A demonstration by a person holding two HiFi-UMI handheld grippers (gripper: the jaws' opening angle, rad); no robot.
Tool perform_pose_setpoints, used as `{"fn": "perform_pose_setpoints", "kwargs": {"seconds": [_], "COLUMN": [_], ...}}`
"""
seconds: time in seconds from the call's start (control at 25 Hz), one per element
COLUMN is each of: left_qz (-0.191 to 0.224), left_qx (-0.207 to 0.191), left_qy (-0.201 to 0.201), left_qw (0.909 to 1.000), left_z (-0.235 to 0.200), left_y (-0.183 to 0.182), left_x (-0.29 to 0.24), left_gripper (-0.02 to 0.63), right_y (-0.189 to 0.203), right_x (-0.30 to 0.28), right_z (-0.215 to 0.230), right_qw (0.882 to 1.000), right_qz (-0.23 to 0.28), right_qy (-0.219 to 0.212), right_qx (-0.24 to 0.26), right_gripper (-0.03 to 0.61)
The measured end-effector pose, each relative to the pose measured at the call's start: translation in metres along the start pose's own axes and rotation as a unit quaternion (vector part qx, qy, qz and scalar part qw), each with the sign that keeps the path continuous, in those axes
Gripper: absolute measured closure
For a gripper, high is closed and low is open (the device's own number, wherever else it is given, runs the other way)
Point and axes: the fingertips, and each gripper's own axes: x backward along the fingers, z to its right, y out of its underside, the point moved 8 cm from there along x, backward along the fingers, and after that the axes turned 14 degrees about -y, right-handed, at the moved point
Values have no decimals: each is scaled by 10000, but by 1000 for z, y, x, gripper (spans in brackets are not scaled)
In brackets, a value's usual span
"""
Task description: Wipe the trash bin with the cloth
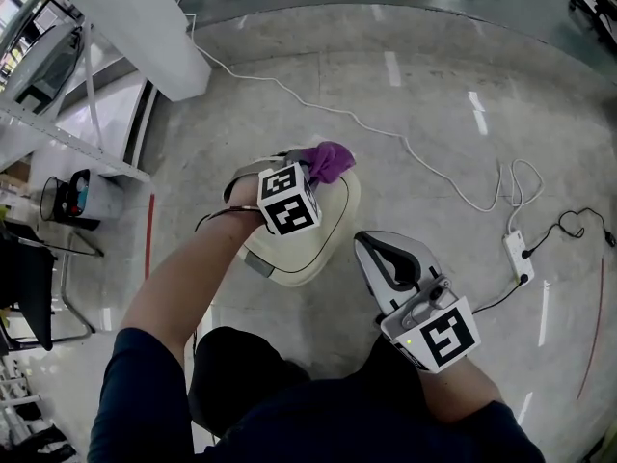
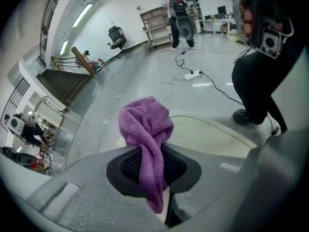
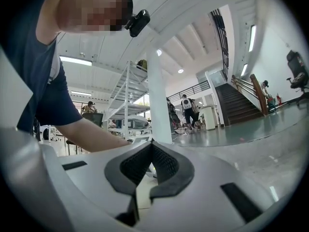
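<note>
A cream trash bin point(image 1: 333, 225) stands on the floor below me; its pale lid point(image 2: 212, 137) shows behind the cloth in the left gripper view. My left gripper point(image 1: 310, 169) is shut on a purple cloth point(image 1: 326, 160) and holds it over the bin's far rim. The cloth point(image 2: 145, 129) bunches up above the closed jaws and a tail hangs down between them. My right gripper point(image 1: 378, 251) hangs to the right of the bin, jaws together with nothing in them, apart from the bin. In its own view the right gripper point(image 3: 150, 146) points up past my left forearm point(image 3: 91, 132).
A white cable point(image 1: 424, 157) runs across the floor to a power strip point(image 1: 519, 256) at the right. A white pillar point(image 1: 145, 27) and metal shelving point(image 1: 58, 133) stand at the left, with a small black basket point(image 1: 66, 199) beside them. People stand far off in the hall.
</note>
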Motion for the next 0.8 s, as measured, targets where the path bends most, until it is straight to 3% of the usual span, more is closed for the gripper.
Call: {"fn": "perform_pose_setpoints", "kwargs": {"seconds": [0.12, 0.32, 0.8], "left_qz": [112, 225, -675], "left_qx": [-456, -835, -433], "left_qy": [116, 176, -245], "left_qw": [9988, 9961, 9965], "left_z": [15, 32, -13], "left_y": [-22, -37, 50], "left_x": [2, 6, 13], "left_gripper": [560, 560, 560], "right_y": [-5, -8, -9], "right_x": [7, 11, 9], "right_z": [5, 5, -4], "right_qw": [9999, 9997, 9999], "right_qz": [73, 143, 128], "right_qy": [73, 173, -46], "right_qx": [82, 93, 102], "right_gripper": [568, 568, 568]}}
